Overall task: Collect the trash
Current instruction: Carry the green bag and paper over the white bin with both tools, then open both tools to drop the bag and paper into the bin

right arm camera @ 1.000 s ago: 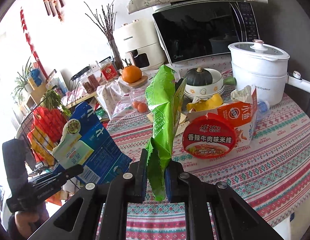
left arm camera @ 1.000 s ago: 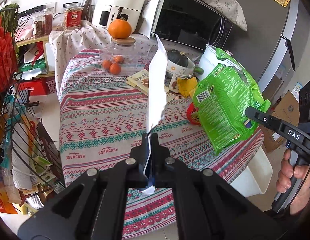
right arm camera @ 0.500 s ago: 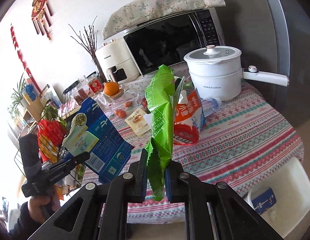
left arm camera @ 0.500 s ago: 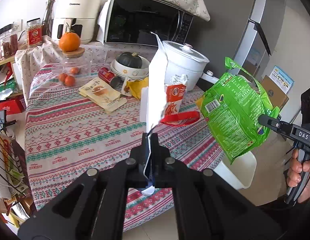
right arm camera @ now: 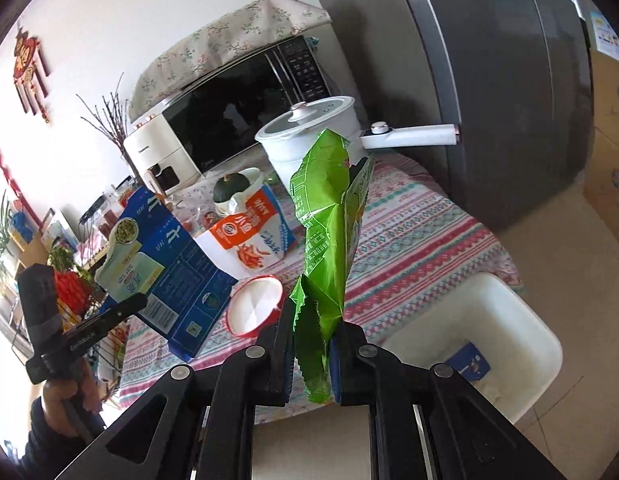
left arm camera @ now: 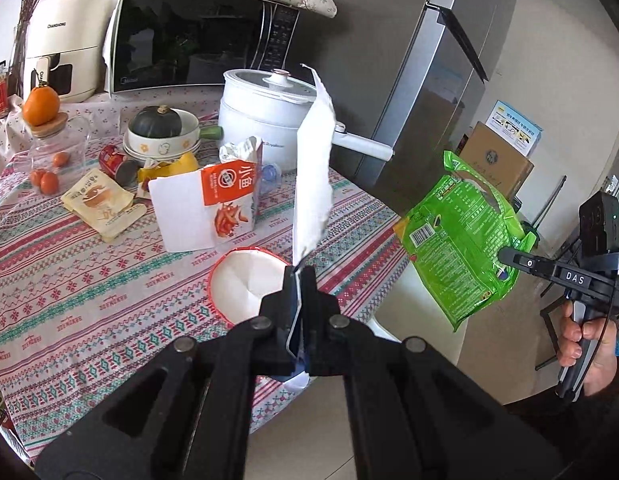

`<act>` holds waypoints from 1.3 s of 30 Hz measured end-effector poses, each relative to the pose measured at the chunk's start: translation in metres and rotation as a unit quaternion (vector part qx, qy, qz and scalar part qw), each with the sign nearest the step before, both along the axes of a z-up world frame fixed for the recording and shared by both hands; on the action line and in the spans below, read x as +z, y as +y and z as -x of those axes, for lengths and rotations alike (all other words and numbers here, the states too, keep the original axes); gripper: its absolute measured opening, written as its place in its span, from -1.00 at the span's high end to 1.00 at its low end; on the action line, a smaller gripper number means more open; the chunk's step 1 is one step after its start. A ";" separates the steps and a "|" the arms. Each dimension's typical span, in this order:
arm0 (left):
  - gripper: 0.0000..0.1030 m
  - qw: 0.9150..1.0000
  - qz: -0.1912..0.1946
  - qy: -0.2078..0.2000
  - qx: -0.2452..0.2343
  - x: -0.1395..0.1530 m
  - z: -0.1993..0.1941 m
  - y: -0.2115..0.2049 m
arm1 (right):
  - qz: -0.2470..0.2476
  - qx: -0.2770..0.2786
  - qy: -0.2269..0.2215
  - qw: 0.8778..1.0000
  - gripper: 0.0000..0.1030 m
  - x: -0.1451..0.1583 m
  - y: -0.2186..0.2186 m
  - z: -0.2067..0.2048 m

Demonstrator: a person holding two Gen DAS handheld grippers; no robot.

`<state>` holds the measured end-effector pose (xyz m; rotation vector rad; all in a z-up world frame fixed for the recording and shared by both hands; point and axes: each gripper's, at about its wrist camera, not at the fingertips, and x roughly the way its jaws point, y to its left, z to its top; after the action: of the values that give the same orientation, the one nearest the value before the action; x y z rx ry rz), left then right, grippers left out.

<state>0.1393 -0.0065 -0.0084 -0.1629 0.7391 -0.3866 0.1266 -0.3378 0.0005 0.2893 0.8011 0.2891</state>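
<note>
My left gripper is shut on the bottom edge of a flattened blue-and-white carton, which shows edge-on as a white strip. The right wrist view shows the carton's printed blue face, held above the table's near edge by that left gripper. My right gripper is shut on a crumpled green snack bag, which stands upright between its fingers. The same green bag hangs past the table's right edge. A white bin sits on the floor below, right of the bag.
On the patterned tablecloth lie an orange-and-white snack bag, a red-rimmed bowl and tan sachets. A white pot, microwave and grey fridge stand behind. A blue wrapper lies in the bin.
Both hands have carried their loads to the right along the table, toward the fridge side. The white bin has come into the right wrist view. Both grips are unchanged.
</note>
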 end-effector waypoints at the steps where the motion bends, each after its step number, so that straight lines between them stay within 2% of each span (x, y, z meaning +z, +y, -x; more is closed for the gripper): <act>1: 0.96 1.000 0.001 0.002 -0.005 -0.001 -0.001 -0.005 | 0.003 -0.007 0.005 1.000 0.72 -0.003 -0.008 0.001; 8: 0.96 0.999 0.002 0.018 -0.045 -0.014 -0.007 -0.051 | 0.011 -0.058 0.055 0.997 0.72 -0.032 -0.059 0.004; 16: 0.96 0.994 0.011 0.031 -0.104 -0.028 -0.011 -0.113 | 0.012 -0.111 0.134 0.985 0.71 -0.068 -0.102 0.004; 19: 0.96 0.991 0.010 0.038 -0.130 -0.036 -0.013 -0.139 | 0.015 -0.124 0.159 0.979 0.62 -0.081 -0.114 0.001; 20: 0.96 0.990 0.009 0.041 -0.137 -0.040 -0.013 -0.148 | 0.011 -0.137 0.171 0.976 0.50 -0.085 -0.120 0.002; 21: 0.96 0.989 0.008 0.044 -0.144 -0.044 -0.014 -0.156 | 0.005 -0.150 0.179 0.972 0.25 -0.088 -0.127 0.004; 23: 0.96 0.987 0.005 0.049 -0.155 -0.051 -0.016 -0.171 | -0.006 -0.164 0.180 0.970 -0.08 -0.088 -0.136 0.007; 26: 0.96 0.984 0.002 0.052 -0.171 -0.062 -0.020 -0.189 | 0.000 -0.167 0.172 0.971 -0.10 -0.085 -0.146 0.013; 34: 0.95 0.979 -0.010 0.082 -0.186 -0.097 -0.036 -0.222 | 0.020 -0.162 0.187 0.969 -0.14 -0.091 -0.151 0.015; 39: 0.93 0.976 -0.002 0.087 -0.200 -0.107 -0.038 -0.234 | 0.027 -0.165 0.188 0.968 -0.14 -0.092 -0.156 0.014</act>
<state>0.1777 -0.2408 -0.1152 -0.0412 0.9475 -0.7616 0.1129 -0.4933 -0.0916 0.4272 1.1151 -0.1058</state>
